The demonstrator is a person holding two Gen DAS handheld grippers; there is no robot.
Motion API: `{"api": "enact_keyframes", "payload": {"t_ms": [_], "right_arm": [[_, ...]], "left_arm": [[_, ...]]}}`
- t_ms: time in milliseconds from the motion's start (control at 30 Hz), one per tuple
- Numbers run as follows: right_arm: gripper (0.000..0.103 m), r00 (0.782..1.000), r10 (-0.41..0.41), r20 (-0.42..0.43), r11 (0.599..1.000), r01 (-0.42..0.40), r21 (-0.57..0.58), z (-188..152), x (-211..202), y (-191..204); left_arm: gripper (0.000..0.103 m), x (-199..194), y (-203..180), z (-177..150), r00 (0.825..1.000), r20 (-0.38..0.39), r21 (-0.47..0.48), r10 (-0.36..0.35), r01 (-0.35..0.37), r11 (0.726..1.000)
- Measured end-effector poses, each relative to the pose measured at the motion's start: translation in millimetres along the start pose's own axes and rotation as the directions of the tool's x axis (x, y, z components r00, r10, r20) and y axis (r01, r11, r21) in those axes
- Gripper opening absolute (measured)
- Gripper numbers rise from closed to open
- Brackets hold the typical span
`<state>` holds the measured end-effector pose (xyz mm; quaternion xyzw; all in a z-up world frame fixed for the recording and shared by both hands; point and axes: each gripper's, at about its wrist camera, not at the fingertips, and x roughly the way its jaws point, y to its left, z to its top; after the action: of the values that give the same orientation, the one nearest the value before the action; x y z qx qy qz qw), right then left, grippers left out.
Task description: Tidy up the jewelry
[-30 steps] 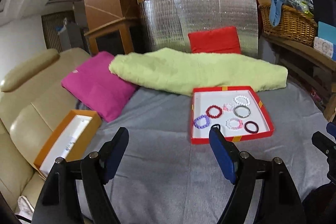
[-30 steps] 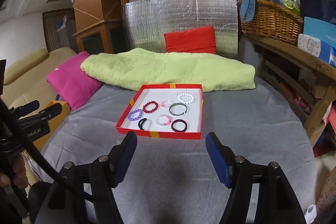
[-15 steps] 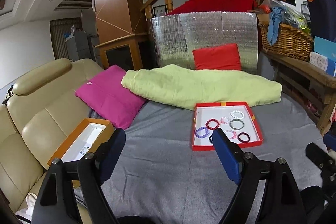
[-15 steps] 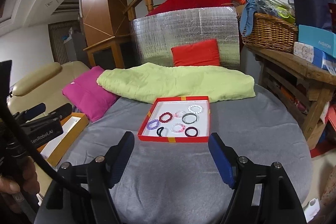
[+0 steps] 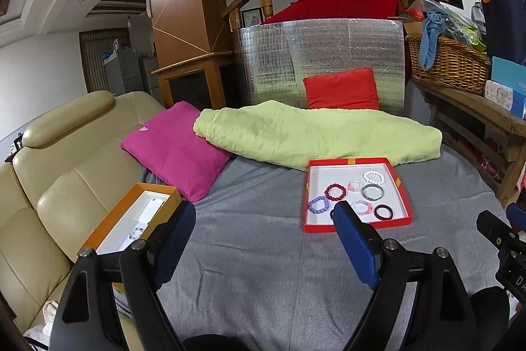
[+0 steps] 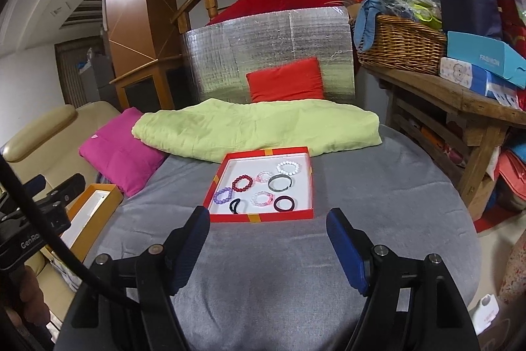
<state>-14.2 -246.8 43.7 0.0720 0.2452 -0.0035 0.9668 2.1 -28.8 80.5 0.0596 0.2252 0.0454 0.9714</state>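
A red box lid tray lies on the grey cover and holds several bracelets: a purple bead one, a dark red bead one, a white bead one, a grey bangle and a dark ring. An orange box with a white inside sits at the left on the sofa edge; a small beaded item lies in it. My left gripper is open and empty, short of the tray. My right gripper is open and empty just before the tray's near edge.
A green blanket, a pink cushion and a red cushion lie behind the tray. A beige sofa is at the left. A wooden bench with a wicker basket stands at the right.
Both grippers have pulled back and risen from the tray, so it looks smaller and farther. The orange box has come more into the left view. Both stay open.
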Motion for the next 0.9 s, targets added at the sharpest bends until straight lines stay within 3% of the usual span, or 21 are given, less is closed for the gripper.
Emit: {"api": "enact_keyframes", "payload": {"t_ms": [900], "right_arm": [[0.077, 1.000, 0.002, -0.012, 0.999, -0.003, -0.047, -2, 1, 20]], "left_arm": [[0.086, -7, 8, -1, 1.000, 0.005, -0.006, 0.001, -0.001, 1.000]]}}
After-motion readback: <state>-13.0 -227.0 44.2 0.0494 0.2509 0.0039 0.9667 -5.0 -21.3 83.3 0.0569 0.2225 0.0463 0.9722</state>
